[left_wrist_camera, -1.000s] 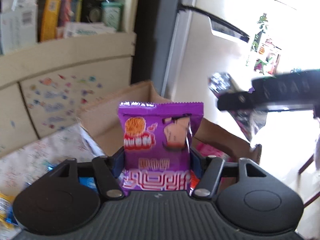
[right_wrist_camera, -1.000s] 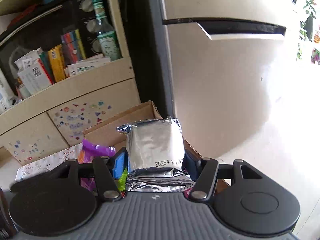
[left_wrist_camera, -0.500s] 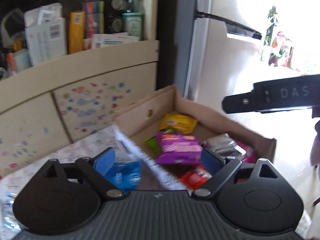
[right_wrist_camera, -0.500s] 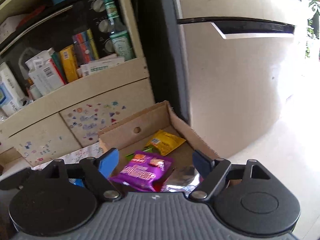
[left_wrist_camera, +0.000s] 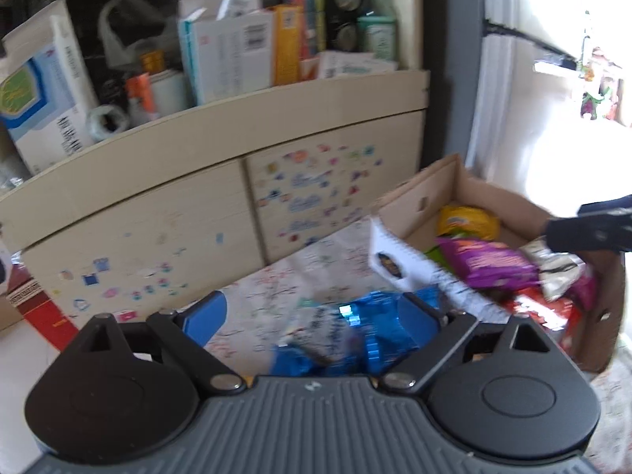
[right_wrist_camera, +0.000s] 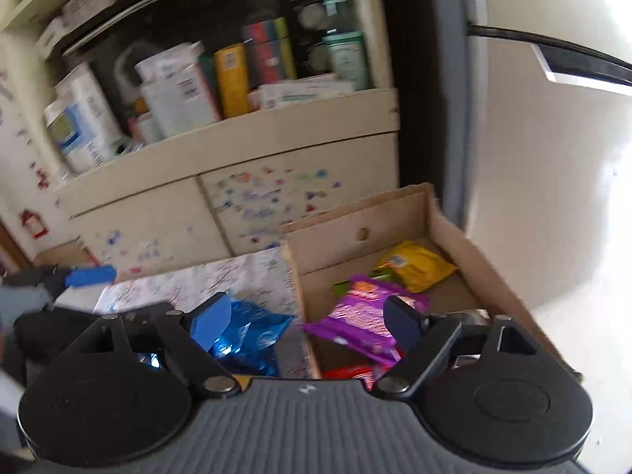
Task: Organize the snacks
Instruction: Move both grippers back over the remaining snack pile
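Between drops: left gripper [left_wrist_camera: 312, 316] released, right gripper [right_wrist_camera: 306, 318] empty with jaws opening over the cardboard box [right_wrist_camera: 454, 233] holding the purple packet [right_wrist_camera: 363, 316]; next likely the blue foil packet [left_wrist_camera: 355, 335] outside on the patterned cloth [left_wrist_camera: 276, 288].

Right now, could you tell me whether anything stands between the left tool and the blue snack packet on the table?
Nothing visible does. The blue snack packet lies on the table just ahead of the left tool, whose jaws stand open and empty; the cardboard box sits off to its right.

Right claw [right_wrist_camera: 306, 318] opening, empty, above cardboard box [right_wrist_camera: 395, 213] of snacks.
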`<move>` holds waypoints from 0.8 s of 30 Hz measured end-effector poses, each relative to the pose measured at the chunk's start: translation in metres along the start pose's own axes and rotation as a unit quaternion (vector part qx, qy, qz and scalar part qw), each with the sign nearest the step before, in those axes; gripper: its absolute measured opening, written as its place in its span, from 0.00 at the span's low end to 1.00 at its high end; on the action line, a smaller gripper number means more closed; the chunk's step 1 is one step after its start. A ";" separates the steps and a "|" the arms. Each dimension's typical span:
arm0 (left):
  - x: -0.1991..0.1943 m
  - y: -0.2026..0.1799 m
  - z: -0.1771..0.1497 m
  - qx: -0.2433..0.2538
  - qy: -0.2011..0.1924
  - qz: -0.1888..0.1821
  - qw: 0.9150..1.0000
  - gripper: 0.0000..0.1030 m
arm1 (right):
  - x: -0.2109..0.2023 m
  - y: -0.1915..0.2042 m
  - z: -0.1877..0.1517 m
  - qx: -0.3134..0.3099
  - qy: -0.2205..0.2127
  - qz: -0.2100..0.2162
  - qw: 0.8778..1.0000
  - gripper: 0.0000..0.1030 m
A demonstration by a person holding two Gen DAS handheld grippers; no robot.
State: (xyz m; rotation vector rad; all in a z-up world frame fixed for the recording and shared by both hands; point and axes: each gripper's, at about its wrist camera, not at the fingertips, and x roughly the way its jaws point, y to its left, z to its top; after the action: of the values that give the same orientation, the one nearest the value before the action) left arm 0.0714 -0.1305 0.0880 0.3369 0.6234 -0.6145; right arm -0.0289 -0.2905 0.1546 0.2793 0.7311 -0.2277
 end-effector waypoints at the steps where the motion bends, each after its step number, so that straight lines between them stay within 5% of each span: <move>1: 0.005 0.004 -0.002 -0.004 0.006 0.004 1.000 0.91 | 0.002 0.003 -0.001 -0.007 0.004 0.007 1.000 0.86; 14: 0.056 0.012 -0.031 0.029 0.065 -0.035 0.997 0.88 | 0.034 0.046 -0.027 -0.098 0.074 0.096 0.988 0.86; 24: 0.069 0.015 -0.044 0.020 0.092 -0.053 0.994 0.79 | 0.064 0.062 -0.046 -0.138 0.125 0.102 0.977 0.85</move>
State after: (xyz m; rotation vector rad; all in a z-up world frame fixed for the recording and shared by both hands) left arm 0.1057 -0.1284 0.0118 0.4031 0.8106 -0.7028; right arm 0.0074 -0.2244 0.0887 0.1177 0.9652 0.1073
